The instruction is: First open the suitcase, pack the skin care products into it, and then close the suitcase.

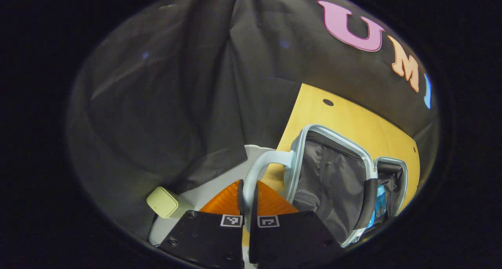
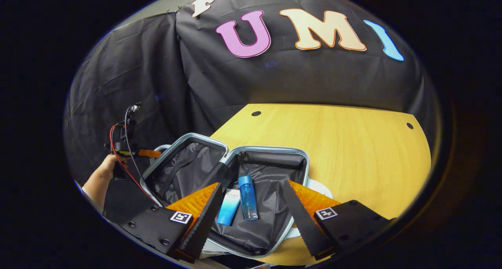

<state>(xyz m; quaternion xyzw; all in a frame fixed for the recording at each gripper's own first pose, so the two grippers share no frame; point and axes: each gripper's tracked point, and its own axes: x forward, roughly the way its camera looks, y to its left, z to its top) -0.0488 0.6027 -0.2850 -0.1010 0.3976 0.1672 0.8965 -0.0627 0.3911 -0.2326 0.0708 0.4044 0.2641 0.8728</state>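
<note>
In the left gripper view, the left gripper (image 1: 247, 206) sits at bottom centre, its fingers pressed together on the pale handle (image 1: 261, 169) of the suitcase (image 1: 333, 179). The handle arcs up and right to the lid's rim, and the lid stands raised at centre right above the table (image 1: 353, 120). Past the lid, at lower right, something blue lies in the far half, probably a bottle. A small pale box (image 1: 162, 201) sits at lower left.

In the right gripper view, the right gripper (image 2: 251, 210) hovers at the bottom with fingers wide apart over the open case, holding nothing. Between them lie a bottle (image 2: 247, 196) and a tube (image 2: 228, 208), side by side on the dark lining. At left, a hand (image 2: 102, 171) holds the other gripper low and level against the lid's outer edge.

The packing looks done; closing is the step in hand. To do it well, keep the grip on the handle firm, swing the lid over in a smooth arc, and draw the right gripper clear first.
</note>
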